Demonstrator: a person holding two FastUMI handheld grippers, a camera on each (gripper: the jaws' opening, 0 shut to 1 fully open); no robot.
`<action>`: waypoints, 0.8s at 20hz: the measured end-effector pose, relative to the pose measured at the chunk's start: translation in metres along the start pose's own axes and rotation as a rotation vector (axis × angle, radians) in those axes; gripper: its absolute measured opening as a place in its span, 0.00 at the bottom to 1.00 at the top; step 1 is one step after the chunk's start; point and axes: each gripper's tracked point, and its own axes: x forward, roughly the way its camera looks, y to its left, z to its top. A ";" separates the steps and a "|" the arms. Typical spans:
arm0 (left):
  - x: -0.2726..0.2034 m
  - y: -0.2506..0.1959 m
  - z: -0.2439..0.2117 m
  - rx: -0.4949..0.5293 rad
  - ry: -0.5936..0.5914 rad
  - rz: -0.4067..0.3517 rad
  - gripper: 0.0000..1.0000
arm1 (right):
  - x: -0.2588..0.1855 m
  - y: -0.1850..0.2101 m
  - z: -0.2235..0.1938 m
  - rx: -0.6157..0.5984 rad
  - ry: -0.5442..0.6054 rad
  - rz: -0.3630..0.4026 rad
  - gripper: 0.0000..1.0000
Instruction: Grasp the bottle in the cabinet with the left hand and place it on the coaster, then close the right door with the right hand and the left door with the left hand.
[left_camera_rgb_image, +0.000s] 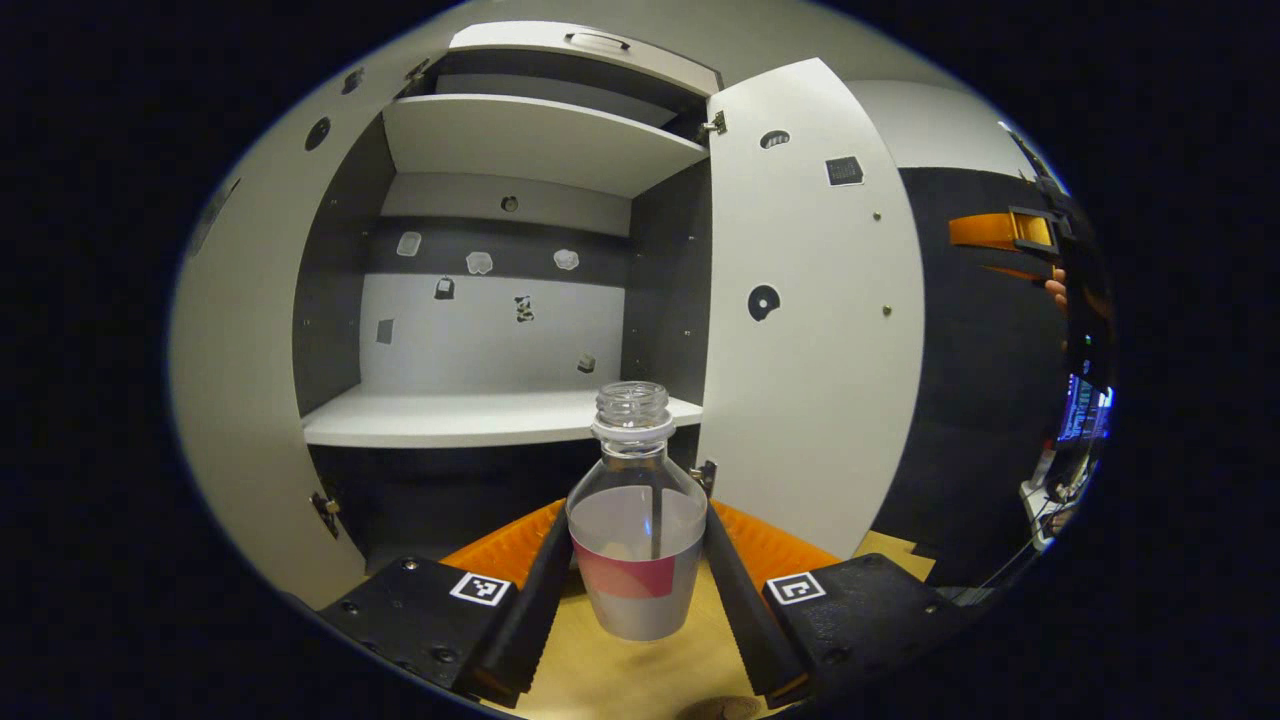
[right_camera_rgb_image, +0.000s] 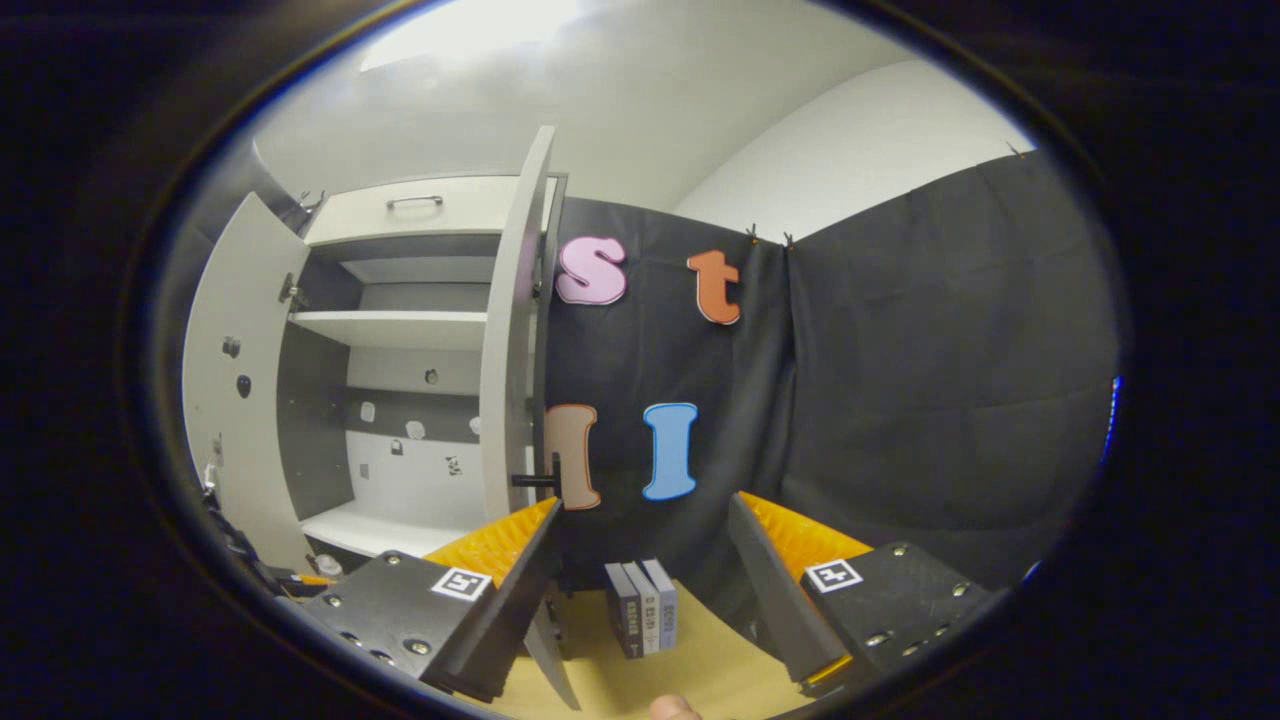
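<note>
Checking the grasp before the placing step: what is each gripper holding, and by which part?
The left gripper clamps the clear bottle by its lower body, at the label band. The right gripper is open, holding nothing.

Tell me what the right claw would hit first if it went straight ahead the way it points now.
Probably the small stack of books standing on the wooden tabletop, right between the open right claw fingers. Behind them hangs the booth's black cloth wall. Depth is hard to judge; the open cabinet door stays to the left.

Black cloth (right_camera_rgb_image: 900, 400) is hanging behind a wooden table (right_camera_rgb_image: 700, 660); books (right_camera_rgb_image: 641, 606) are standing there; ceiling (right_camera_rgb_image: 600, 90) is glowing white.
</note>
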 end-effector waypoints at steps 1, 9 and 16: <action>-0.005 -0.005 -0.011 -0.014 0.006 -0.013 0.78 | 0.000 -0.004 0.000 -0.008 0.000 -0.006 0.98; -0.040 -0.031 -0.114 -0.119 0.146 -0.029 0.79 | 0.011 -0.012 0.000 -0.010 0.005 -0.010 0.98; -0.050 -0.049 -0.182 -0.126 0.275 -0.057 0.79 | 0.019 -0.014 -0.011 -0.054 0.038 -0.009 0.98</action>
